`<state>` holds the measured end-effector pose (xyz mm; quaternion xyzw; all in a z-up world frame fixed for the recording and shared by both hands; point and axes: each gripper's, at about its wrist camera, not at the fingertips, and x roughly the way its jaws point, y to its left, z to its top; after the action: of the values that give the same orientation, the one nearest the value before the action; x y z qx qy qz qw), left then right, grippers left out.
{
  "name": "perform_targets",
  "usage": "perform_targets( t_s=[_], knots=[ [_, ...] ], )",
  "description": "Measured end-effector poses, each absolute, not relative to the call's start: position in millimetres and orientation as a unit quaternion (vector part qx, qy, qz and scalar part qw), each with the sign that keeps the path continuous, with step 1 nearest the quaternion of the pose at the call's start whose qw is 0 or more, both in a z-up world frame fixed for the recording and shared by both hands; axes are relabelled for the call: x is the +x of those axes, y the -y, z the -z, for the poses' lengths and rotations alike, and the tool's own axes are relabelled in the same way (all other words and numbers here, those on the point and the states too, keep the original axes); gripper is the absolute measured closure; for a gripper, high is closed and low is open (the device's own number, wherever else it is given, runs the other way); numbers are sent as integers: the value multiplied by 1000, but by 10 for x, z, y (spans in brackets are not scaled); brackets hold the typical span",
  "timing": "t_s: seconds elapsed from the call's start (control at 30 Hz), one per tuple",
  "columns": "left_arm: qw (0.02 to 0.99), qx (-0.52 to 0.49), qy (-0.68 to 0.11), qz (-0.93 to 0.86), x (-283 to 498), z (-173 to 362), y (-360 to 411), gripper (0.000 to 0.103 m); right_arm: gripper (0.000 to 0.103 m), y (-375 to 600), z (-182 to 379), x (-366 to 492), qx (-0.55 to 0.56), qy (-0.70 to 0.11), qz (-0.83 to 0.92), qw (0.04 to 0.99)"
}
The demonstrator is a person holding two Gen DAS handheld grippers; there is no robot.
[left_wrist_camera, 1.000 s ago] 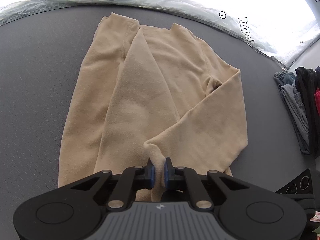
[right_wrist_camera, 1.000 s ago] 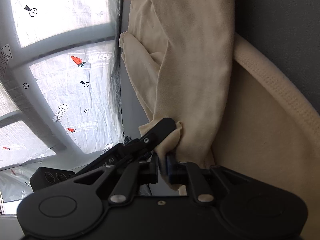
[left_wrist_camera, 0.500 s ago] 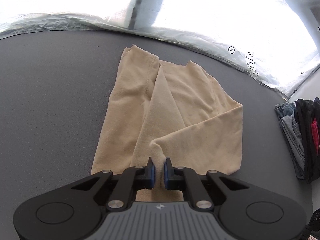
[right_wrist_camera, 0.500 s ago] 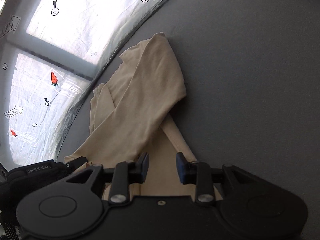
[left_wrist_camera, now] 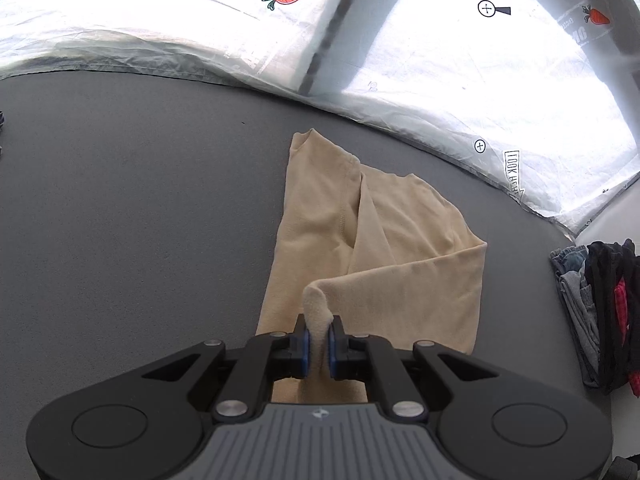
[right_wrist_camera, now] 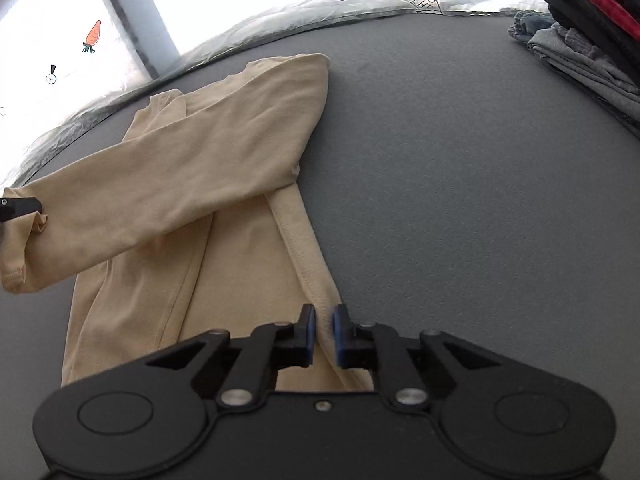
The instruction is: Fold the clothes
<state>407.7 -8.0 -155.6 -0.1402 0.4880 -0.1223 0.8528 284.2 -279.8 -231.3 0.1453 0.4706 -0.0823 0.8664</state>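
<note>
A beige long-sleeved shirt [left_wrist_camera: 320, 220] lies on the grey table [left_wrist_camera: 140, 200]. One sleeve [left_wrist_camera: 400, 280] is drawn across its body. My left gripper [left_wrist_camera: 318, 340] is shut on that sleeve's cuff, which stands up between the blue pads. In the right wrist view the same sleeve [right_wrist_camera: 160, 192] crosses the shirt [right_wrist_camera: 240, 260] to the left edge, where the left gripper's finger [right_wrist_camera: 18, 206] pinches it. My right gripper [right_wrist_camera: 323, 334] hovers over the shirt's right side seam. Its jaws are closing to a narrow gap with nothing pinched between them.
A pile of folded dark, grey and red clothes [left_wrist_camera: 596, 308] sits at the table's right edge, also in the right wrist view [right_wrist_camera: 592, 28]. Translucent plastic sheeting [left_wrist_camera: 440, 80] with carrot and arrow marks borders the far edge. Bare grey table lies left and right of the shirt.
The left gripper has pulled back and up, keeping the cuff. The right gripper let go of the fabric, rolled round, opened wide and then narrowed over the shirt's side seam.
</note>
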Motion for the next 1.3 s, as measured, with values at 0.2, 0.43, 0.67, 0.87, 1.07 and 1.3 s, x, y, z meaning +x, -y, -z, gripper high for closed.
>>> perform_targets(
  t_s=[0.2, 0.43, 0.67, 0.87, 1.07, 1.3],
  knots=[
    [862, -170, -453, 152, 4283, 1191, -1, 94, 98, 2612, 2163, 2801, 131, -448, 84, 880],
    [886, -224, -359, 189, 4524, 389, -258, 94, 98, 2407, 1934, 2668, 126, -413, 90, 897],
    [925, -236, -276, 111, 4612, -67, -1185, 94, 98, 2012, 1895, 2568, 127, -394, 79, 907],
    [907, -234, -351, 4, 4834, 578, -1940, 92, 96, 1830, 2095, 2546, 150, -423, 66, 891],
    [871, -179, -453, -60, 4681, 1549, -2160, 89, 74, 1899, 2138, 2476, 165, -436, 98, 879],
    [843, -191, -492, -105, 4133, 2083, -2349, 75, 67, 1989, 2063, 2396, 121, -447, 131, 877]
  ],
)
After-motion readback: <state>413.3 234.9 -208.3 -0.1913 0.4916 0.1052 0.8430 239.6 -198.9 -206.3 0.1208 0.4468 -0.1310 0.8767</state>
